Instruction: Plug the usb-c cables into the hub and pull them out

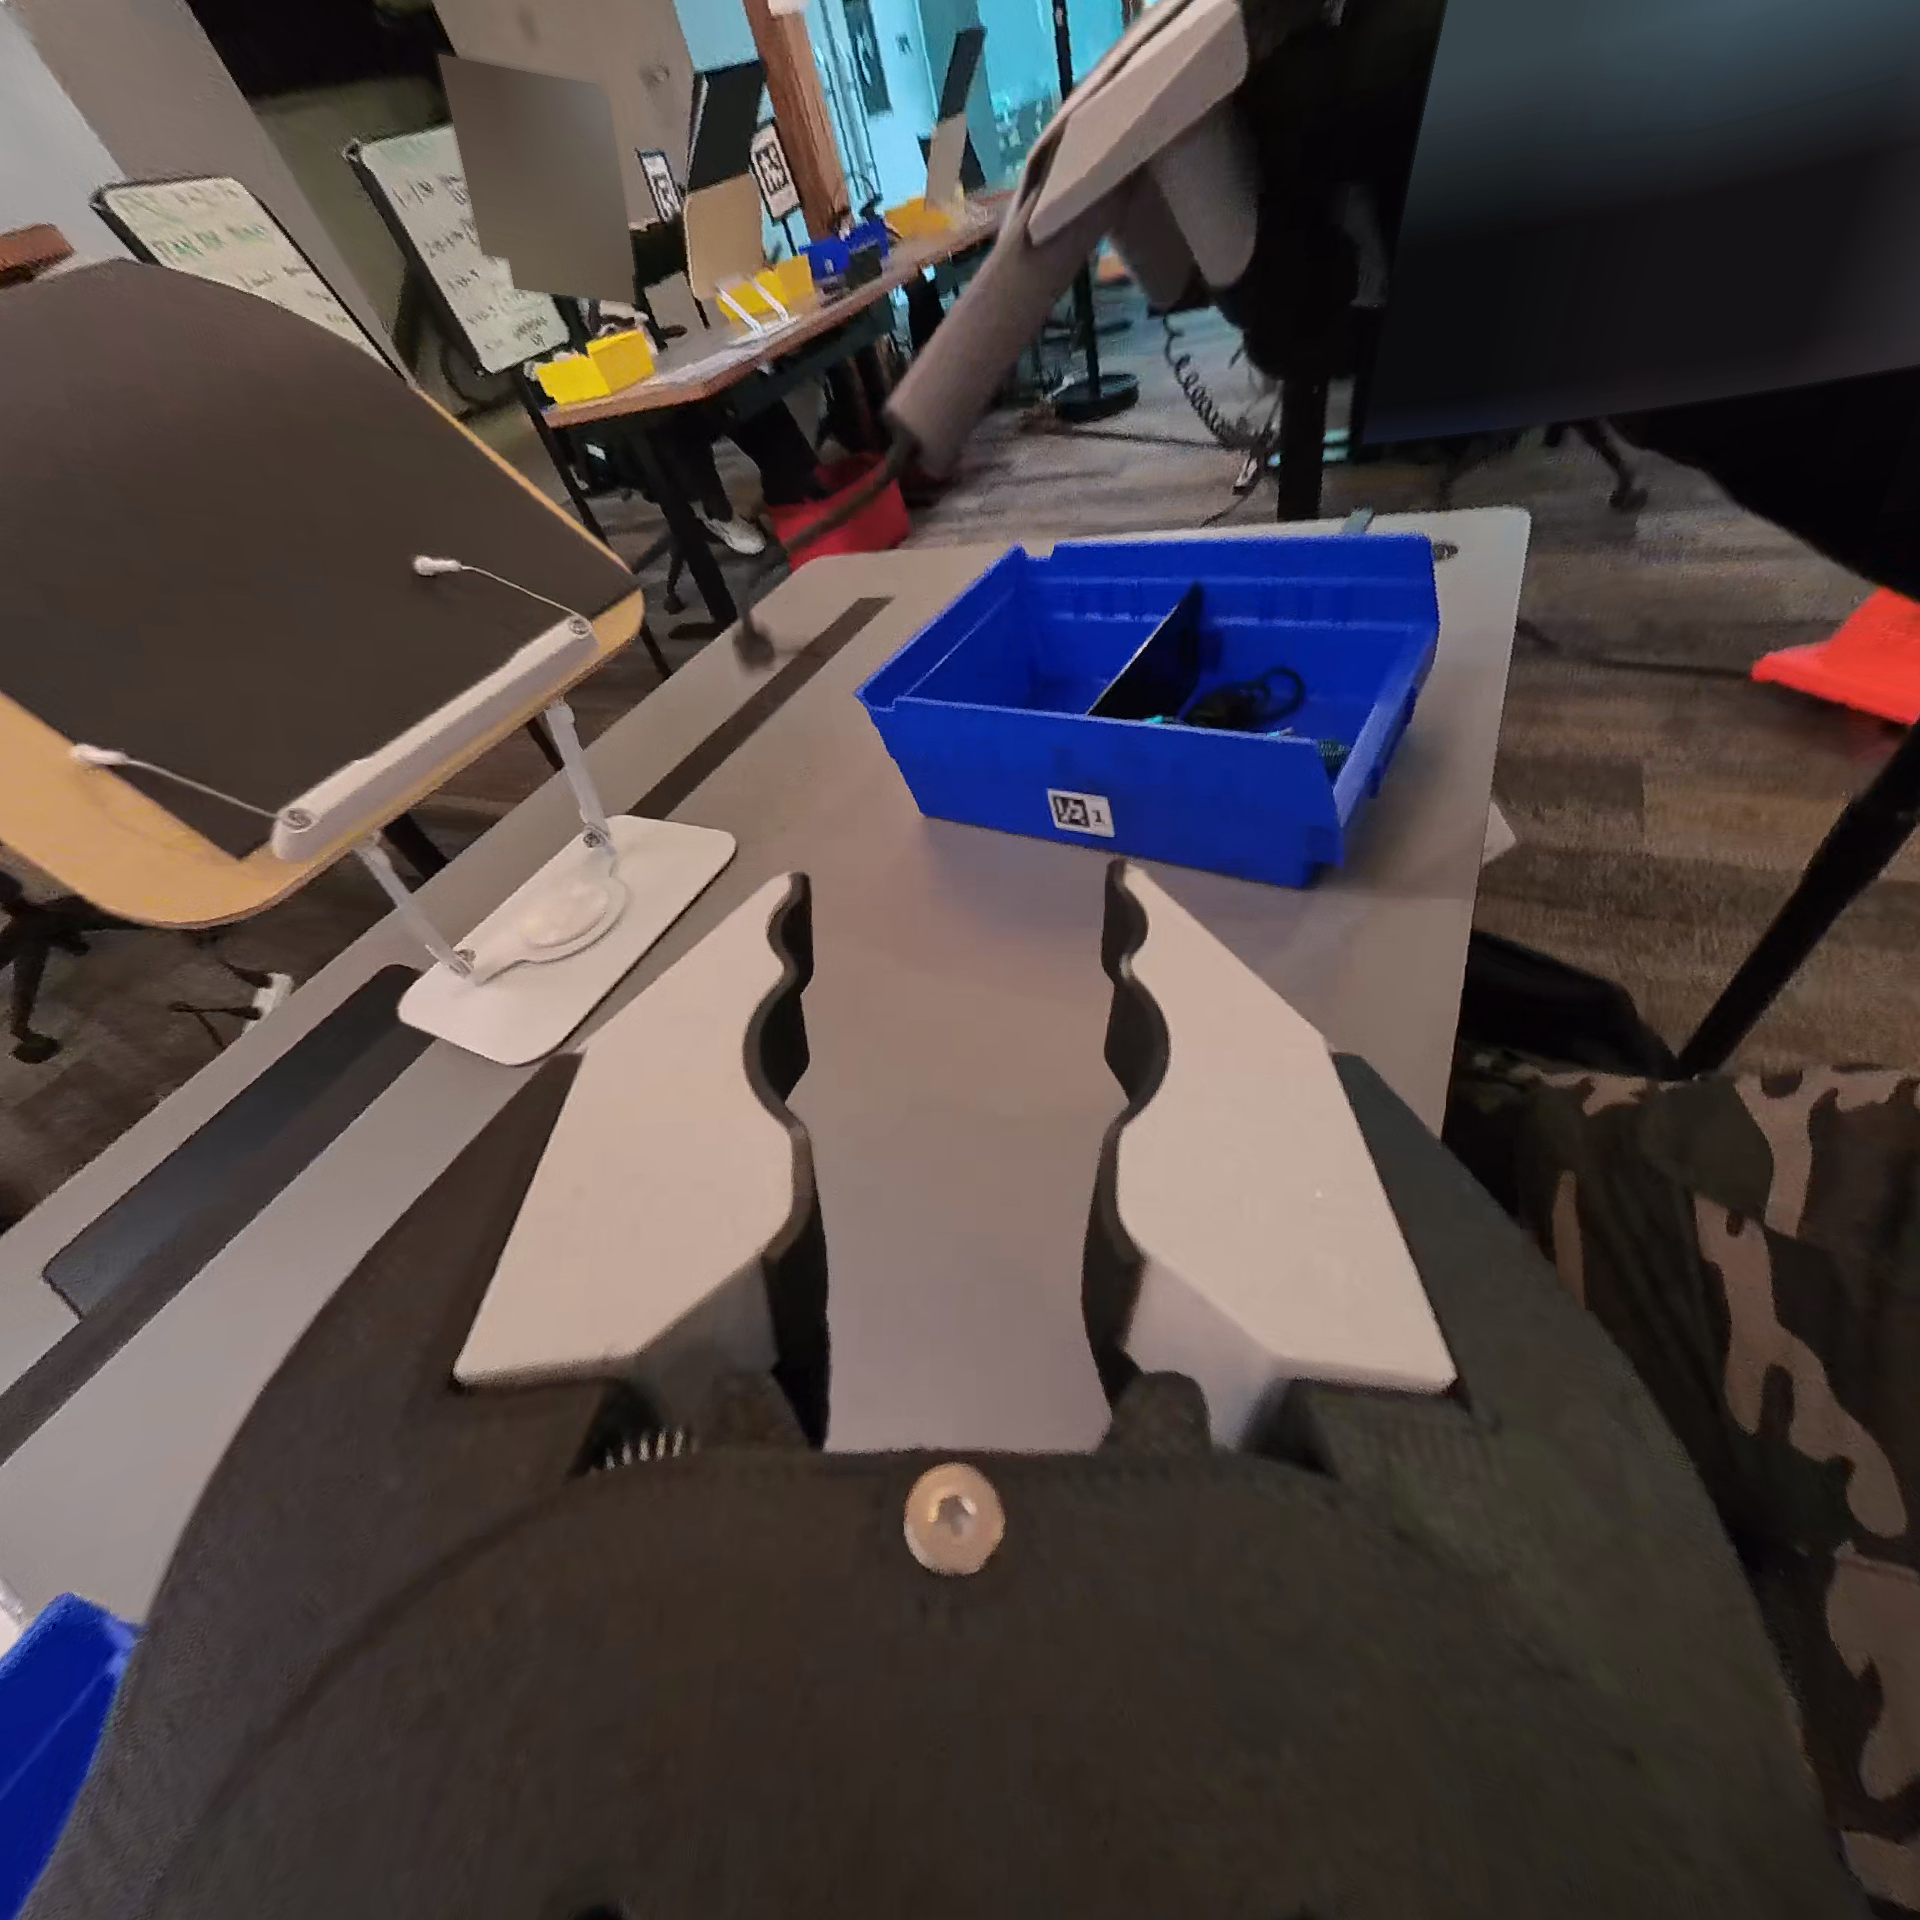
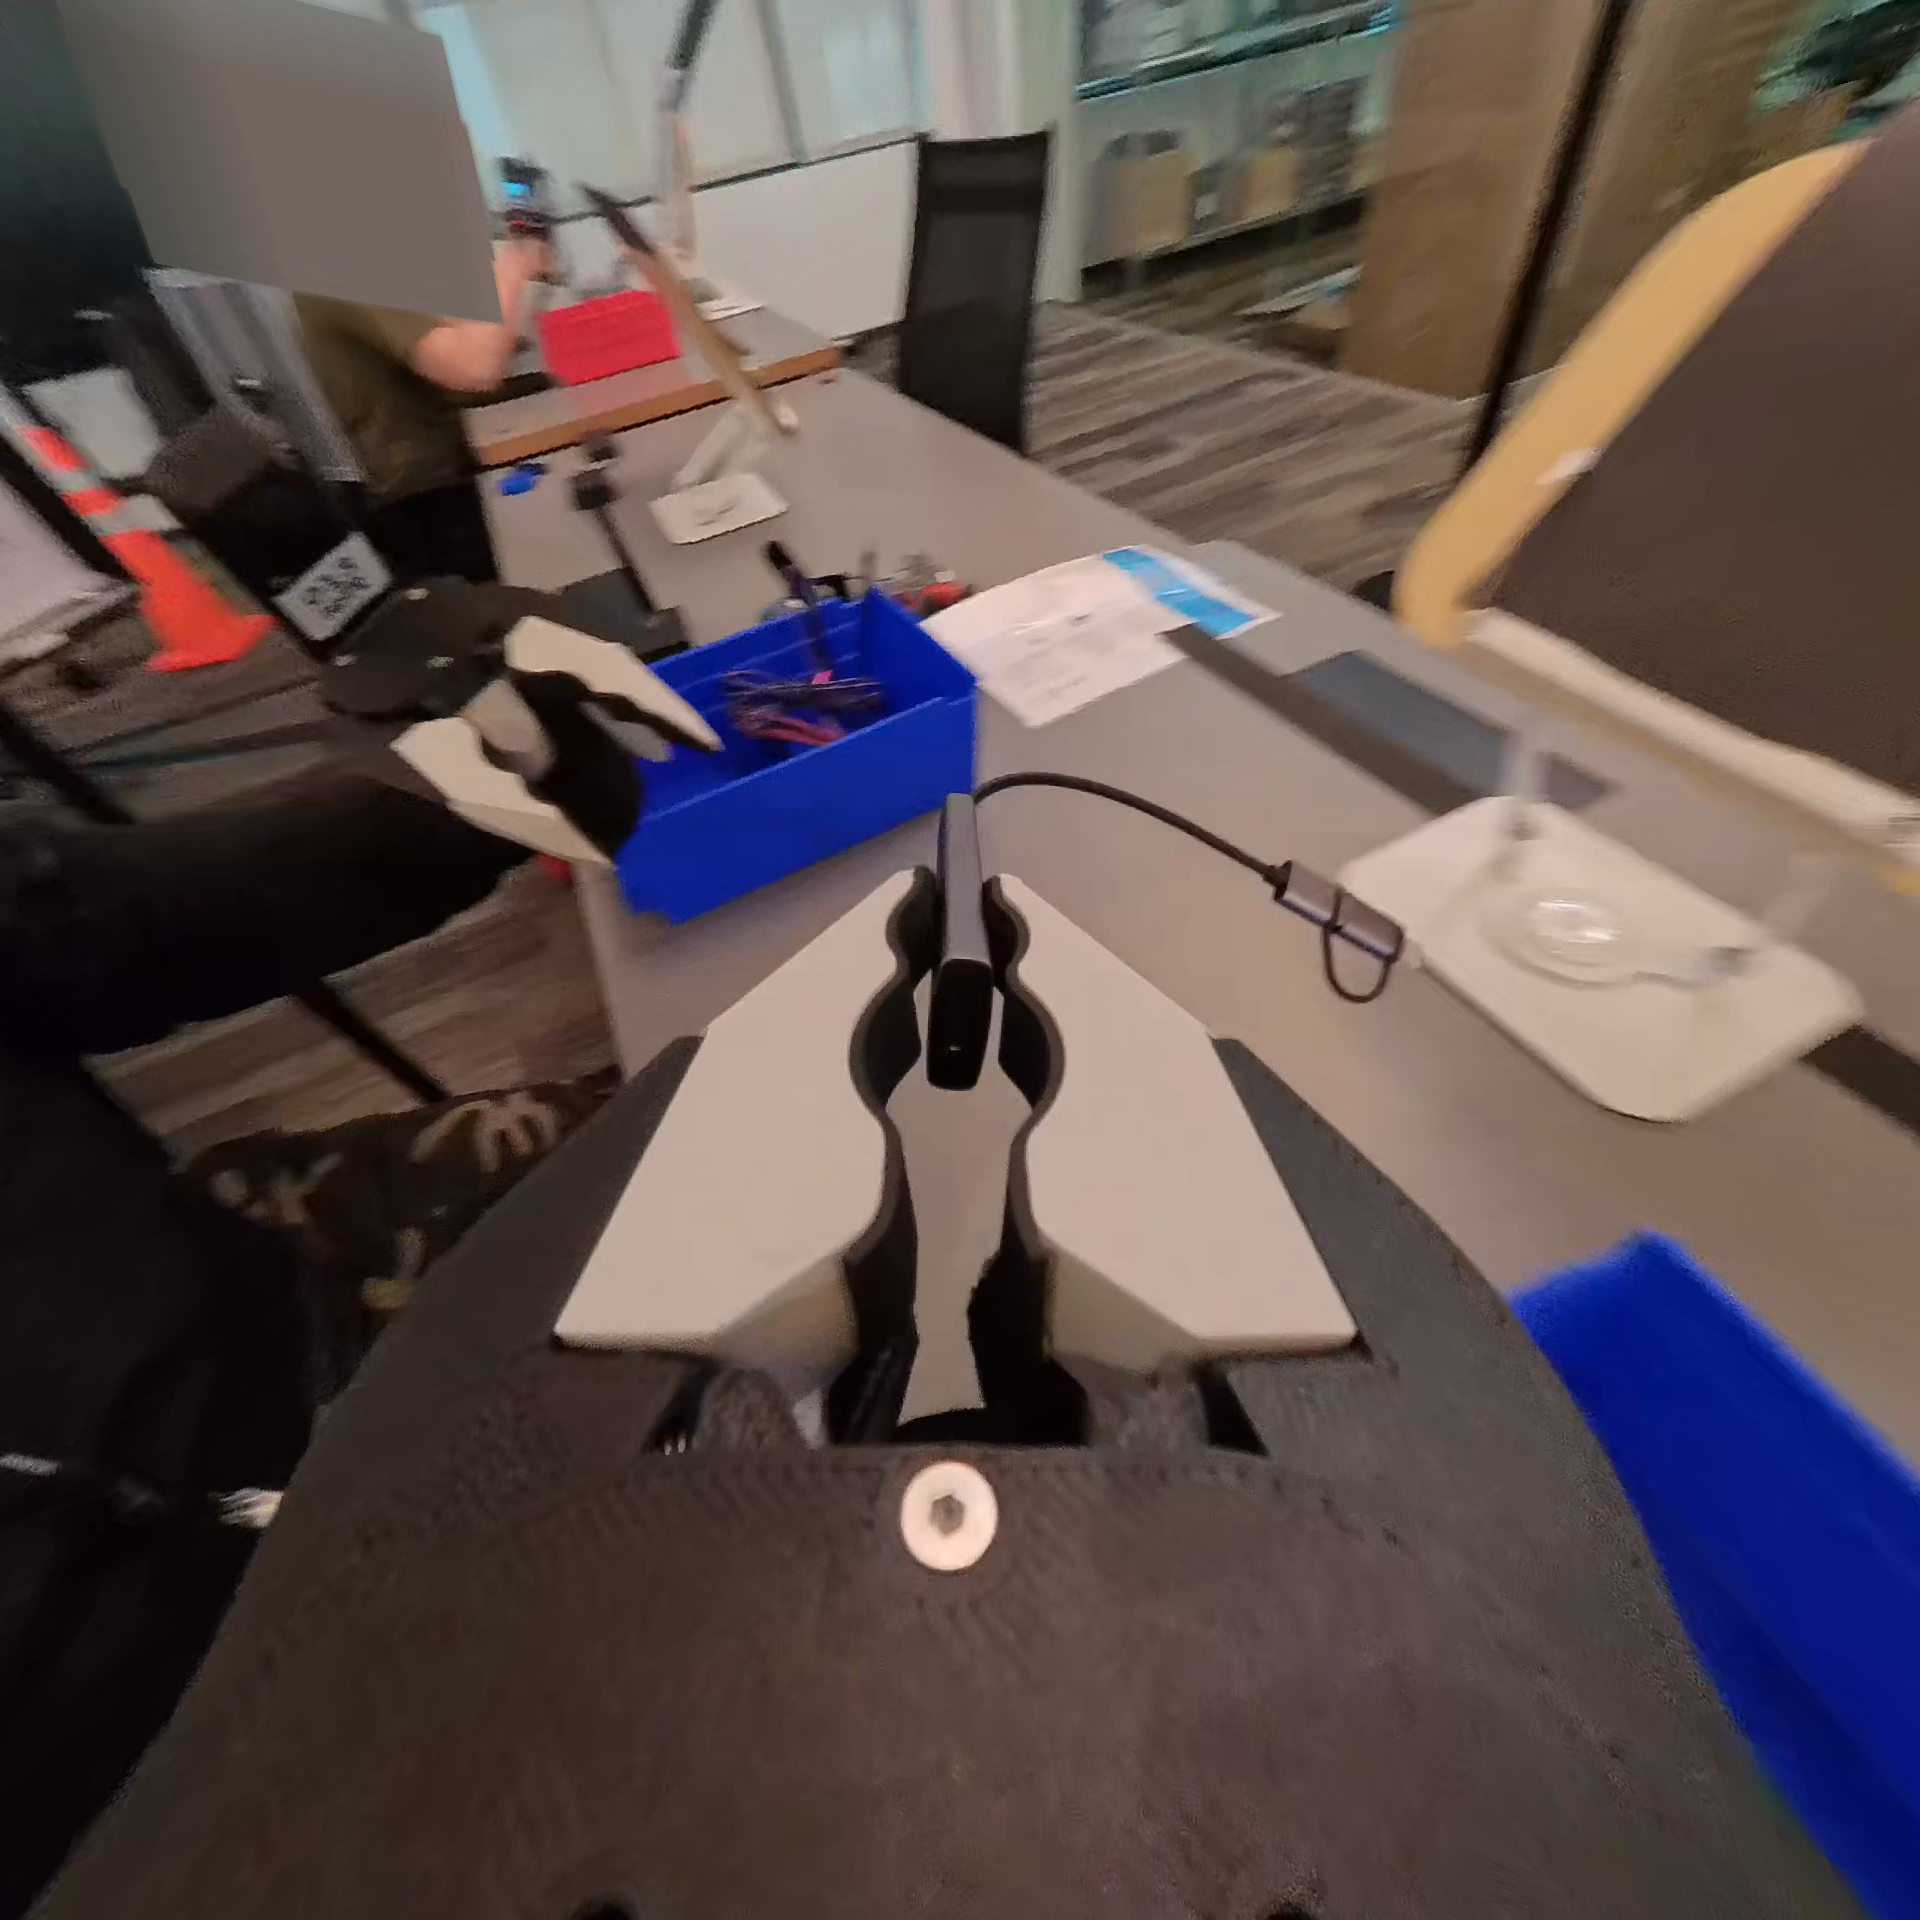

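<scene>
Right gripper (image 2: 956, 883): pinching the grey hub (image 2: 961, 935) edgewise, above the table, just nearside of the blue bin (image 2: 800, 800). Left gripper (image 1: 956, 904): spread, empty, facing the bin holding cables (image 2: 800, 696). Risk: slim hub may twist in the narrow pinch under plug force; its dangling lead (image 2: 1143, 810) may snag.

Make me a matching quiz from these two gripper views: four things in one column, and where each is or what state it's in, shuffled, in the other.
Things:
1. left gripper
2. right gripper
3. hub
4. blue bin

States:
A. clamped upright between two fingers
B. open, holding nothing
C. on the grey table, split by a black divider
D. shut on the hub

Pairs: 1-B, 2-D, 3-A, 4-C
</scene>
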`<state>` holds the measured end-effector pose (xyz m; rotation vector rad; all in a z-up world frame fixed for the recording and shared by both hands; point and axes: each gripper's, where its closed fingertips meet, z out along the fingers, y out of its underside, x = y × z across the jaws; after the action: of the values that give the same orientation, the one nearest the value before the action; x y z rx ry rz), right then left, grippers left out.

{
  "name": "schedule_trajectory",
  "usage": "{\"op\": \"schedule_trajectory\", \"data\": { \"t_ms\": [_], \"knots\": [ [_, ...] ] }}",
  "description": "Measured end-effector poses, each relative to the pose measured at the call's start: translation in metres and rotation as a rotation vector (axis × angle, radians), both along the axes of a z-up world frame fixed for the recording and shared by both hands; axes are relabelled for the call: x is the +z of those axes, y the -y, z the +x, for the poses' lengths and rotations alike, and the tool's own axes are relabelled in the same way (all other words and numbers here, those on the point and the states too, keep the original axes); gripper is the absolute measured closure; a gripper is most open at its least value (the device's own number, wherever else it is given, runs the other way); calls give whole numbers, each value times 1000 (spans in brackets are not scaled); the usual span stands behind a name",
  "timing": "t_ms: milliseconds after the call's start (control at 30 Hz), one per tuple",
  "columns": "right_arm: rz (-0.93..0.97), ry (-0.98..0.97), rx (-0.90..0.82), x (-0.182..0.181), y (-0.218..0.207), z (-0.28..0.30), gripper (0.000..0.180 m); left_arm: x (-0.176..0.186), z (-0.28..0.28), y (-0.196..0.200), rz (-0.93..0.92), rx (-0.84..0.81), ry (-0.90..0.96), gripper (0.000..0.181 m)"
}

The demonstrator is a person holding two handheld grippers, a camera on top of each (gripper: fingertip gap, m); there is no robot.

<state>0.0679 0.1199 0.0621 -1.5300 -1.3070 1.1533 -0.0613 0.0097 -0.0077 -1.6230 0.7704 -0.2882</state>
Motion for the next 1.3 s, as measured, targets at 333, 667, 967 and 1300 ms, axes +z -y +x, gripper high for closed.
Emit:
{"op": "schedule_trajectory", "data": {
  "t_ms": [333,667,967,1300],
  "knots": [
    [14,311,-356,-39,-112,110,173,-18,-3,-3,-80,-18,-33,137],
    [-307,474,-402,-177,-155,111,172,-22,0,-4,-95,-18,-22,139],
    [-410,712,-401,-242,-161,121,166,-30,-4,-7,-131,-20,-31,139],
    [-163,727,-494,-195,-160,134,129,-9,-100,-14,-143,221,-138,141]
  ]
}}
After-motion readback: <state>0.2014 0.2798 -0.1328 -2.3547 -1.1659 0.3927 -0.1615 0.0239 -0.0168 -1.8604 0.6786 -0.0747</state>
